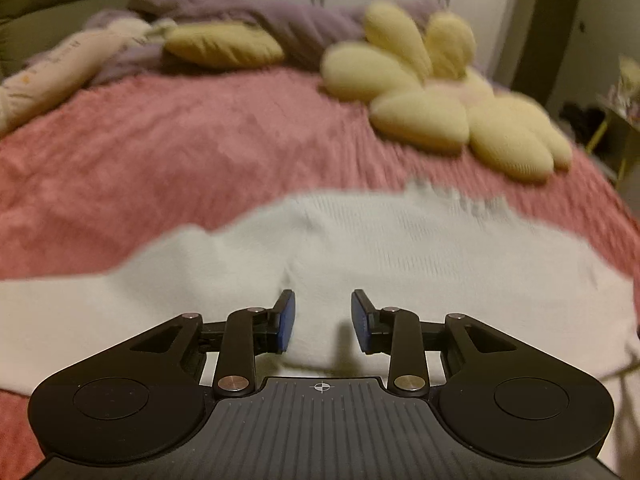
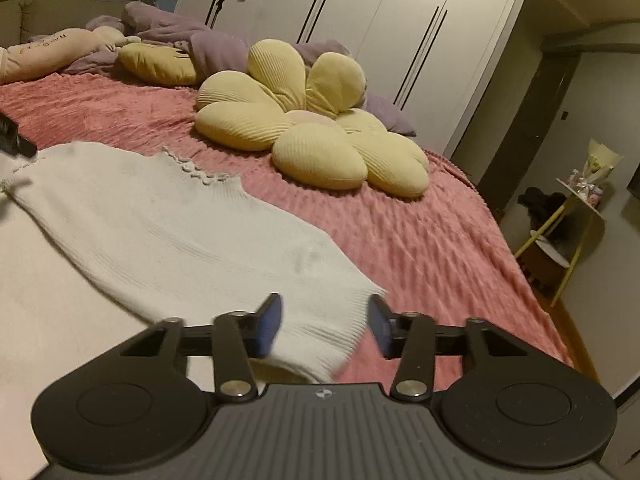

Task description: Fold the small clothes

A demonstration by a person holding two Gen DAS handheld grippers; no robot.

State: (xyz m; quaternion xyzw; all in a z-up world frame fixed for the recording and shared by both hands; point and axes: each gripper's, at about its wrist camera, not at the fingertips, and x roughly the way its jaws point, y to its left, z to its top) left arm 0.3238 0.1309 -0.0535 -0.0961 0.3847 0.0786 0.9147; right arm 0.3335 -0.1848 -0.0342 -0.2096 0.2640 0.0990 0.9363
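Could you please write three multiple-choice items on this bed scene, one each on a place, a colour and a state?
1. Where does the flower-shaped cushion lie relative to the white knit garment?
A. Under it
B. Beyond it, on the bedspread
C. On the floor

2. What colour is the bedspread?
A. Pink
B. Green
C. Black

3. How do the right gripper fingers stand?
A. Pressed together
C. Clamped on the cushion
B. Apart, with the garment's ribbed edge between them

Answers:
1 B: the cushion rests farther up the bed, apart from the garment.
2 A: the textured cover is pink all around the garment.
3 B: a clear gap shows between the blue pads, with the ribbed edge lying in it, not visibly pinched.
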